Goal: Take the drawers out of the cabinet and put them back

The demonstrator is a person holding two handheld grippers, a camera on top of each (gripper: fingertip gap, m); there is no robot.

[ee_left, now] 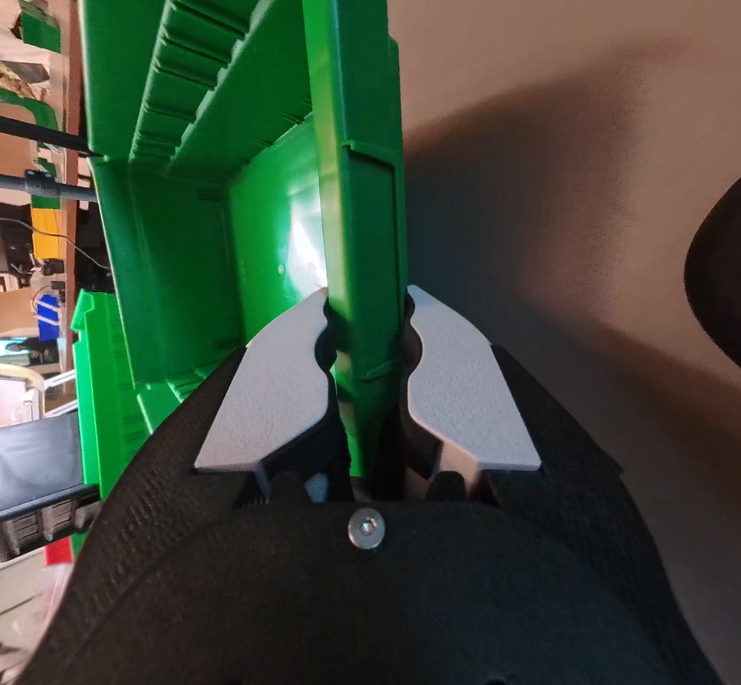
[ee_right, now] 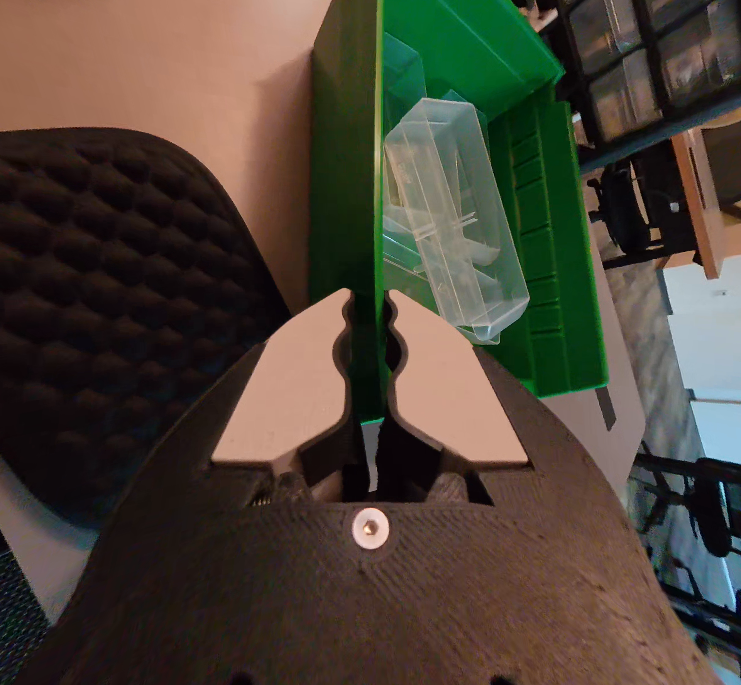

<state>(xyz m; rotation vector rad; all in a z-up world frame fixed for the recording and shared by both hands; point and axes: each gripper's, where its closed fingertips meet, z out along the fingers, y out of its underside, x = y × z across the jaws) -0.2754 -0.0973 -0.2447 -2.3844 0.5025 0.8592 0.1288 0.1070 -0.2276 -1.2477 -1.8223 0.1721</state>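
Observation:
My left gripper [ee_left: 367, 304] is shut on the front wall of a green plastic drawer [ee_left: 353, 184]; its white fingers [ee_left: 280, 377] clamp the wall from both sides. The drawer's inside [ee_left: 276, 232] looks empty and glossy. My right gripper [ee_right: 369, 300] is shut on the thin side wall of a green drawer [ee_right: 361, 184] that rests on the tan table [ee_right: 200, 64]. Clear plastic small bins [ee_right: 453, 204] lie loose inside it. Both views are rotated sideways. I cannot tell whether both grippers hold the same drawer.
Another green bin [ee_left: 100, 377] stands at the left of the left wrist view. A black textured pad [ee_right: 120, 284] lies on the table left of the right gripper. A dark rack of grey boxes [ee_right: 649, 24] and office chairs [ee_right: 625, 204] stand beyond the table edge.

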